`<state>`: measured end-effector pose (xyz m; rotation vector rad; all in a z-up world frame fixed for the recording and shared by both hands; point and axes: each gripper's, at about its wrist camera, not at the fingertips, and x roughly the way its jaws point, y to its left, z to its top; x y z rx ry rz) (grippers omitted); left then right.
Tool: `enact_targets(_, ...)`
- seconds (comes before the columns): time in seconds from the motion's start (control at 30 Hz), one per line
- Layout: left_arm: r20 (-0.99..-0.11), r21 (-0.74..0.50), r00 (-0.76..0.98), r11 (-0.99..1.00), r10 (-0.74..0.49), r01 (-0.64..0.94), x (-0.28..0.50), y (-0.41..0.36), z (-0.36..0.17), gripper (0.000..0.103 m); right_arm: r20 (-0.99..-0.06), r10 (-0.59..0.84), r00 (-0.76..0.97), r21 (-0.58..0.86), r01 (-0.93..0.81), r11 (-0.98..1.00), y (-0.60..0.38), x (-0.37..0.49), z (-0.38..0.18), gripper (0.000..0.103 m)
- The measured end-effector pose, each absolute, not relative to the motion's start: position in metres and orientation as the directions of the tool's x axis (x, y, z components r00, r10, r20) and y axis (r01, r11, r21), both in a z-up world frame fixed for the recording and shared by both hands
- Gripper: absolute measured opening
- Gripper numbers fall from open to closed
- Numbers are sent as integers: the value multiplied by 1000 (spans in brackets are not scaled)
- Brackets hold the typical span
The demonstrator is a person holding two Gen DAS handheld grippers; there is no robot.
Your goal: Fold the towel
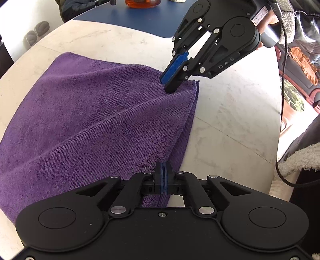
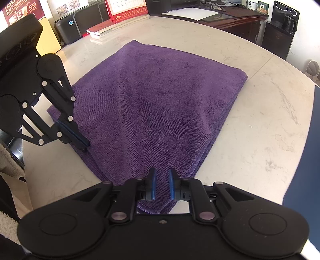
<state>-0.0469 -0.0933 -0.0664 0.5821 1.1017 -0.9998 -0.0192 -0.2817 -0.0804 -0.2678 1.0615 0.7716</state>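
We found the purple towel (image 2: 160, 104) lying folded on the pale marble counter (image 2: 260, 112), its layered edges stacked along one side. The left hand-held gripper (image 1: 164, 173) had its blue pads together, pinching the towel's near hemmed edge. The right hand-held gripper (image 2: 162, 185) was clamped on a bunched corner of the same towel, cloth filling the narrow gap between its pads. Both pointed steeply down at the cloth, spaced apart along that one edge. A blue mat (image 1: 128, 14) lay farther back.
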Motion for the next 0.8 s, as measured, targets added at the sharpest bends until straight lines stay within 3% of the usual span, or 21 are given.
enact_targets(0.53,-919,-163,78,554,-385,816,-79,-73,-61,8,-857,440,269,156,-677,719,-282,-21,-80,12)
enact_targets(0.8,-927,-15,239,665,-289,747,-68,-40,-57,15,-857,438,273,159,-667,728,-280,-20,-80,11)
